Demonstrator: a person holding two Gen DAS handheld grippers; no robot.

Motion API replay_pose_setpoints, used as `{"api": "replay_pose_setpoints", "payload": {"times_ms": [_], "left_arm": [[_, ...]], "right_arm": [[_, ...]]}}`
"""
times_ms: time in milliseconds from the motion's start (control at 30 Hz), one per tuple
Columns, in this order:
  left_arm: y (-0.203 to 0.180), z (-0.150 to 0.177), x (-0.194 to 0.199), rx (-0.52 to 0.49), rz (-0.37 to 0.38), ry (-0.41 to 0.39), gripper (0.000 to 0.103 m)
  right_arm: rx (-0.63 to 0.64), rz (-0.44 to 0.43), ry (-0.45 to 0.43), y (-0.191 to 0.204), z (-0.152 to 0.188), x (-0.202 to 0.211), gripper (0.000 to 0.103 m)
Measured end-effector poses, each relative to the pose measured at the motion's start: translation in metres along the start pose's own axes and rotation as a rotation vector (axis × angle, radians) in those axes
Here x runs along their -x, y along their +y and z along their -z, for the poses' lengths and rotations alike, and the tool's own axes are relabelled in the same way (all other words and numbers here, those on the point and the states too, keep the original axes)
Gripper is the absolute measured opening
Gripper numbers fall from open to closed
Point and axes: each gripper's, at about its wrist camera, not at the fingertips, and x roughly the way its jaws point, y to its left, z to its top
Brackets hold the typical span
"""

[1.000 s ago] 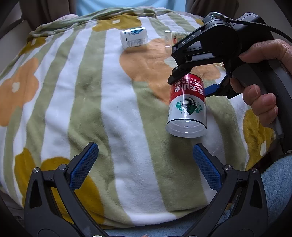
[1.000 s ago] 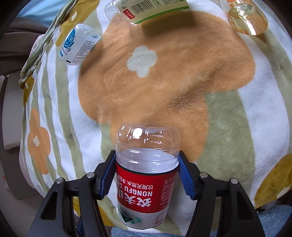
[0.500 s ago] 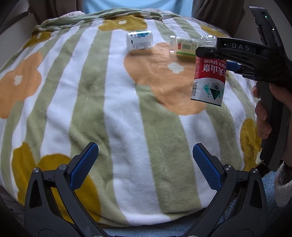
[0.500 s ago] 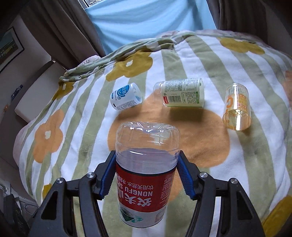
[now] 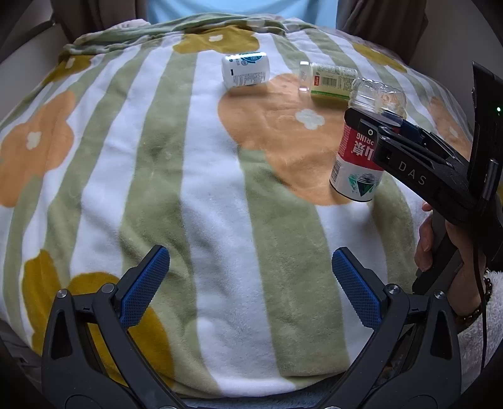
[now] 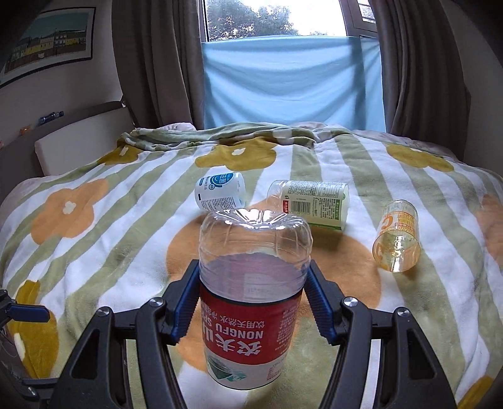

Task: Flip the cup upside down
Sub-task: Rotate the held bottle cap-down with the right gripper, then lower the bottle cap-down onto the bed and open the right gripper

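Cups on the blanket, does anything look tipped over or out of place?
Yes. Three cups lie on their sides on the blanket: the white one, the green-labelled one and the yellow one. The right gripper holds the red-labelled cup inverted.

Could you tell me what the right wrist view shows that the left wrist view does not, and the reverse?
Only the right wrist view shows the amber cup lying on its side, the window and the framed picture.

Only the left wrist view shows the open left gripper and the hand holding the right tool.

Both show the right gripper shut on the red-labelled cup, base up, plus the white cup and green-labelled cup on the blanket.
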Motion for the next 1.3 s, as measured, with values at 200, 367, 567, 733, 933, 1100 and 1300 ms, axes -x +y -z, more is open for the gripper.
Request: {"api": "replay_pose_setpoints", "payload": {"times_ms": [200, 367, 567, 733, 933, 1100, 1300], "left_arm": [[-0.005, 0.000, -0.003, -0.010, 0.004, -0.003, 0.103], [-0.006, 0.000, -0.004, -0.012, 0.001, -0.007, 0.103], [-0.004, 0.001, -0.006, -0.007, -0.007, -0.003, 0.103], [-0.002, 0.001, -0.007, -0.004, -0.012, -0.002, 0.103], [-0.002, 0.001, -0.008, -0.004, -0.011, -0.003, 0.103], [-0.002, 0.000, -0.009, -0.005, -0.015, -0.006, 0.103], [-0.003, -0.001, -0.006, -0.002, -0.014, -0.016, 0.103]], "right_arm": [[0.048, -0.017, 0.006, 0.003, 0.008, 0.012, 0.059], [0.046, -0.026, 0.013, 0.000, 0.013, 0.017, 0.059], [0.079, -0.022, 0.011, 0.005, 0.016, 0.018, 0.059], [0.081, -0.020, 0.010, 0.006, 0.016, 0.018, 0.060], [0.081, -0.012, 0.000, 0.006, 0.018, 0.017, 0.077], [0.061, 0.009, -0.049, -0.001, 0.022, 0.019, 0.102], [0.064, -0.018, -0.060, -0.003, 0.021, 0.021, 0.102]]}}
